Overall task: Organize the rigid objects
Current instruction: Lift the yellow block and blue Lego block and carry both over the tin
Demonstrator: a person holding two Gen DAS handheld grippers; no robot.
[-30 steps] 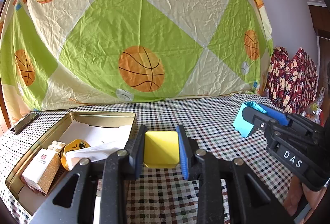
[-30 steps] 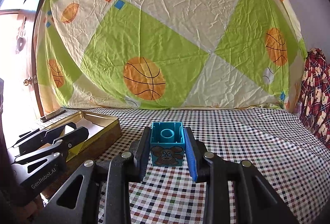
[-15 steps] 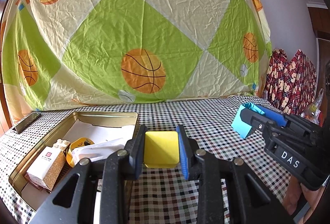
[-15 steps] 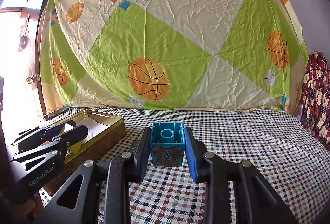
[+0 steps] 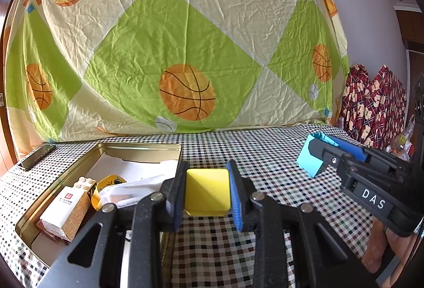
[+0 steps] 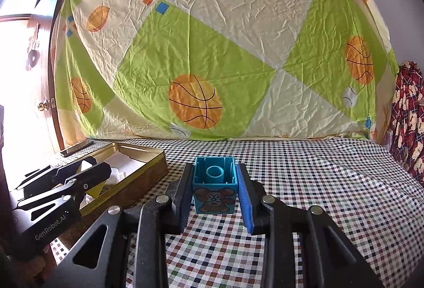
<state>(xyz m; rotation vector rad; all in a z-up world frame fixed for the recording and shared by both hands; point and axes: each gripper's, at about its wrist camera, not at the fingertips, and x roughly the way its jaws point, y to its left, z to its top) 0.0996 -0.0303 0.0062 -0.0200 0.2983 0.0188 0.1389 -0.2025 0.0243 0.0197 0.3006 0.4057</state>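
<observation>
The left tongs are clamping a yellow block between their pads, holding it above the checkered desk just beside the right wall of the gold tin. The right tongs are gripping a blue block, its hollow underside with a round tube facing up and a brown cartoon animal showing on the near face.

The left wrist view is looking down into the tin, showing what the other view is mostly hiding: a white-and-cork box lying at the near left, a cream studded brick touching it, a round yellow piece with a face beside that, and white paper lining the floor. It is also showing the right tongs from the side with the blue block tilted. A dark flat device is lying on the desk left of the tin.

The right wrist view is showing the tin from its outer wall, with the left tongs reaching over its near edge, and a door with a brass knob at the far left.
</observation>
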